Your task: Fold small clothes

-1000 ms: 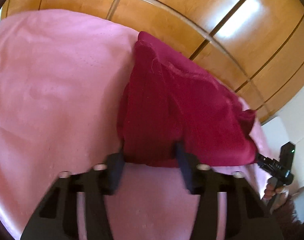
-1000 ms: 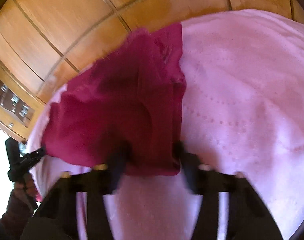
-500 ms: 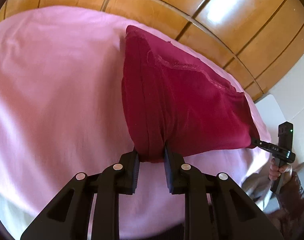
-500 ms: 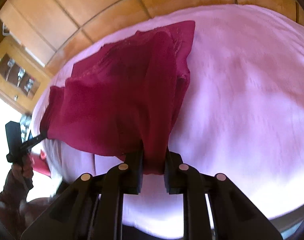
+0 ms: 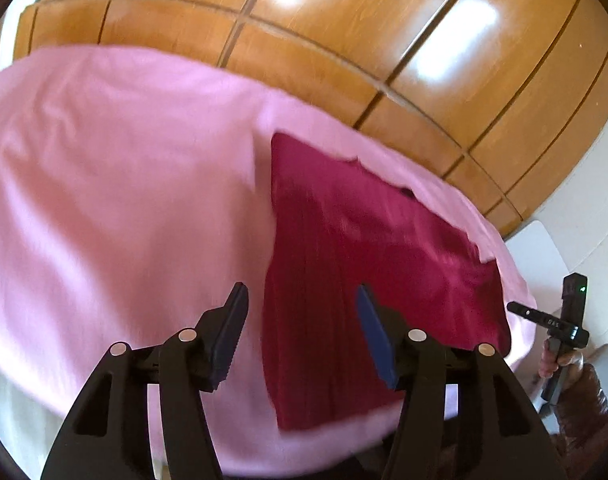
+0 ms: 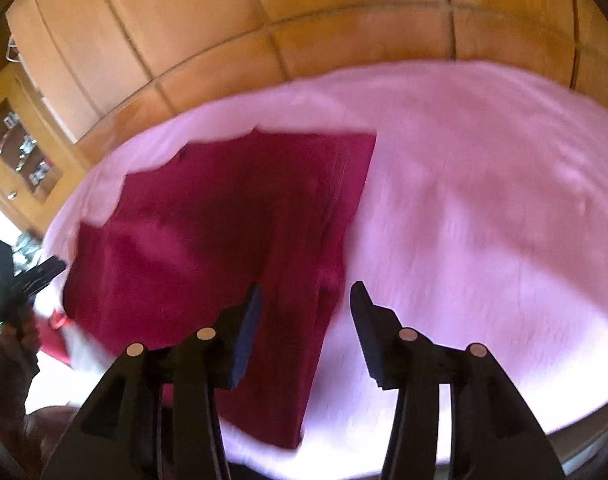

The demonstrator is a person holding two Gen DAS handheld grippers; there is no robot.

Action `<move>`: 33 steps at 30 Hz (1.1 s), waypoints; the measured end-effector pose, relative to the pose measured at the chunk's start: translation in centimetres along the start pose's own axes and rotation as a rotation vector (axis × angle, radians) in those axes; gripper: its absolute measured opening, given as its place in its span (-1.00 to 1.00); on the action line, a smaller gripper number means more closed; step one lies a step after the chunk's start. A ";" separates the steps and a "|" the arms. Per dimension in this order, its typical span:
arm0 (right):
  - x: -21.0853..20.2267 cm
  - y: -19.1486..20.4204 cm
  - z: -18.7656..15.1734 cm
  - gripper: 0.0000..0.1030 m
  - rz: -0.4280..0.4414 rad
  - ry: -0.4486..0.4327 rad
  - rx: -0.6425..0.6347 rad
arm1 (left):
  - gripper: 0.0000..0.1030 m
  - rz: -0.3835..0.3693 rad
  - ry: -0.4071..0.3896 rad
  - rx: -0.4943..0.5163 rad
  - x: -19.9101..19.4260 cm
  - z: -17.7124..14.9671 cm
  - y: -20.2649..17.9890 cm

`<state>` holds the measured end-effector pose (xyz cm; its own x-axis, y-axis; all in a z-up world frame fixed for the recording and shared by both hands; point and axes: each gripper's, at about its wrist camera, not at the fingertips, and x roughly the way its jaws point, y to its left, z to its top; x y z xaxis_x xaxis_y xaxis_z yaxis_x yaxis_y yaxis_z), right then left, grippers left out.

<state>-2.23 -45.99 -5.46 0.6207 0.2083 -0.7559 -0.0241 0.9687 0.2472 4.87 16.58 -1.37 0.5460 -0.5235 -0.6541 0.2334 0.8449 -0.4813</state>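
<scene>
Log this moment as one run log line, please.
step: fold released | left gripper: open, jaws just opened, empty | right gripper: open, jaws just opened, empty | garment: flat on pink cover

We are holding our left gripper (image 5: 302, 336) tilted downward, its jaws just having been opening and now standing apart with nothing pinched between the pads. We are holding our right gripper (image 6: 304, 332) angled down likewise, its jaws also just opened and gripping nothing. In the left wrist view our right hand (image 5: 559, 360) is clasping its handle.
</scene>
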 end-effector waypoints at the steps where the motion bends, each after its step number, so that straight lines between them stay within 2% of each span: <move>1: 0.9 0.1 0.7 -0.12 -0.007 -0.006 -0.005 | 0.07 -0.020 0.010 0.009 1.3 0.9 0.0; 3: 2.5 0.9 1.4 -0.18 -0.019 0.008 -0.019 | 0.07 -0.018 0.022 0.011 3.0 1.6 0.1; 4: 3.5 1.1 1.6 -0.38 -0.038 0.024 -0.040 | 0.07 -0.036 0.040 0.007 4.4 2.0 0.2; 5: 3.9 1.3 1.7 -0.68 -0.044 0.033 -0.050 | 0.05 -0.048 0.051 0.008 4.7 1.9 0.3; 7: 3.3 1.7 1.7 -0.84 -0.048 0.018 -0.066 | -0.51 -0.060 0.079 0.033 6.1 1.9 -0.1; 8: 2.8 2.1 1.7 -0.86 -0.048 0.006 -0.075 | -0.77 -0.055 0.084 0.050 6.0 1.7 -0.2; 9: 2.2 2.2 1.6 -0.86 -0.050 -0.005 -0.082 | -0.83 -0.054 0.077 0.056 5.7 1.5 -0.4; 14: -0.9 3.7 2.8 -0.87 -0.050 -0.085 -0.100 | -0.85 -0.095 0.005 0.091 2.8 1.8 -1.3; 20: -0.8 3.9 7.5 -0.87 -0.066 -0.164 -0.093 | -0.85 -0.126 -0.106 0.149 1.1 5.4 -4.0; 23: 1.5 3.0 9.9 -0.87 -0.082 -0.158 -0.054 | -0.85 -0.093 -0.133 0.168 2.4 8.1 -4.8; 27: 4.6 1.2 12.4 -0.87 -0.121 -0.133 -0.011 | -0.85 -0.036 -0.129 0.170 5.5 11.0 -4.9; 30: 7.4 0.2 13.6 -0.87 -0.156 -0.099 0.013 | -0.85 0.014 -0.099 0.156 8.7 13.0 -4.4; 33: 10.8 -0.8 13.6 -0.87 -0.192 -0.029 0.030 | -0.85 0.056 -0.052 0.141 11.7 13.7 -3.6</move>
<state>15.15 -46.37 -5.59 0.6341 0.0155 -0.7731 0.1198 0.9858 0.1181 21.48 8.93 0.66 0.6015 -0.4721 -0.6445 0.3106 0.8814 -0.3559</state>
